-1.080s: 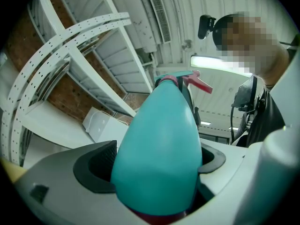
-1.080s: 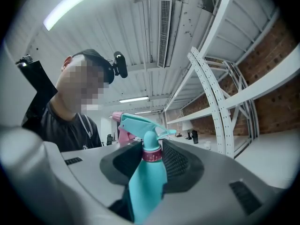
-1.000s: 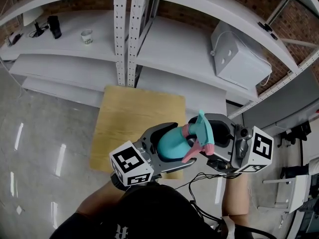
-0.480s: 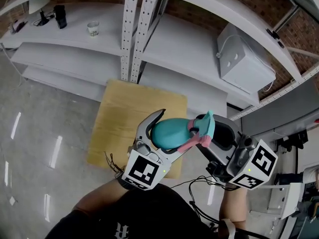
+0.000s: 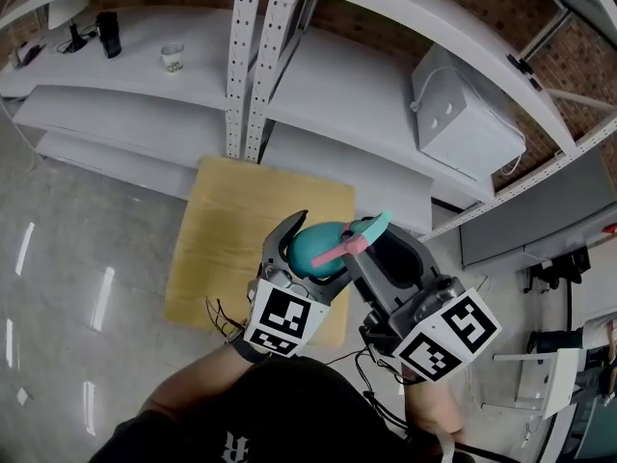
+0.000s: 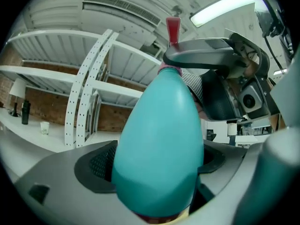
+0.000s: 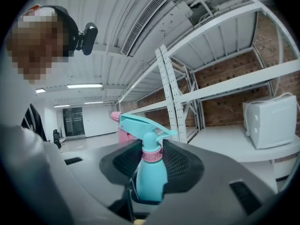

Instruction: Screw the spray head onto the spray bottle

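Left gripper (image 5: 318, 245) clamps the teal spray bottle (image 5: 308, 251); right gripper (image 5: 388, 249) grasps its spray head (image 5: 366, 228), at 2 o'clock of the body. Both hang over the wooden table's (image 5: 231, 230) 3 o'clock edge; shelf uprights (image 5: 246, 66) at 12, bare floor (image 5: 87, 239) at 9

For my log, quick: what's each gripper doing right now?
Left gripper: closed on the teal egg-shaped plastic spray bottle.
Right gripper: closed on the teal plastic spray head with pink trigger.

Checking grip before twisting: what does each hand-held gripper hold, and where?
The left hand-held gripper holds the spray bottle by its body; the right hand-held gripper, the spray head by its collar.
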A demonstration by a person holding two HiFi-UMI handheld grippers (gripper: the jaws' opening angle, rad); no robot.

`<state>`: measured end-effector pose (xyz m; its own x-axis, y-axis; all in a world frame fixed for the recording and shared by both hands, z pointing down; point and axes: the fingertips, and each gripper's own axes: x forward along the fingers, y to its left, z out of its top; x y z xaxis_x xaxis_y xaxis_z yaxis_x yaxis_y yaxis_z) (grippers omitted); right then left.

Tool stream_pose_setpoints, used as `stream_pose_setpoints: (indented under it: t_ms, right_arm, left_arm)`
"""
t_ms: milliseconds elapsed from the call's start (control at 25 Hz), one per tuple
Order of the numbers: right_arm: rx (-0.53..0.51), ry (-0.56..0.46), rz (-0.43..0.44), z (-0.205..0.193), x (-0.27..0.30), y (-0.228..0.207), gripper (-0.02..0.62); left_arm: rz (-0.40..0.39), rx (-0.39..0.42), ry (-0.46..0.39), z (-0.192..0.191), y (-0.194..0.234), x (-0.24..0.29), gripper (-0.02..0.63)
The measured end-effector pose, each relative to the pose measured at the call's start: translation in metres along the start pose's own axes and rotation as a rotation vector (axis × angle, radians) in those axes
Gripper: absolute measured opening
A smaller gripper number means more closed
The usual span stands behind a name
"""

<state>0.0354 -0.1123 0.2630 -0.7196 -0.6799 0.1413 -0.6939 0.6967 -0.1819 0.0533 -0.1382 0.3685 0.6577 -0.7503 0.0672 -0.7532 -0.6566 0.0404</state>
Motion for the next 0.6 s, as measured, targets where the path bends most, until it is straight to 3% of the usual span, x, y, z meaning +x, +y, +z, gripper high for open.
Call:
stream_pose_setpoints:
  t_ms: [160,400,600]
  right_arm:
    - [0.021,0.011,-0.016,0.000,0.000,-0.009,0.131]
    - [0.083,0.047,-0.096,-0.013,0.005,-0.022,0.131]
    - [0.118,0.017,-0.082,-0.011,0.000,-0.020,0.138]
  left_arm:
    - [-0.019,-0.008,0.000,0.000,-0.003,-0.001,0.474]
    - [0.026,0.068,0.065,-0.019,0.005,0.006,0.465]
    - [-0.033,0.021,0.096,-0.022,0.003,0.008,0.465]
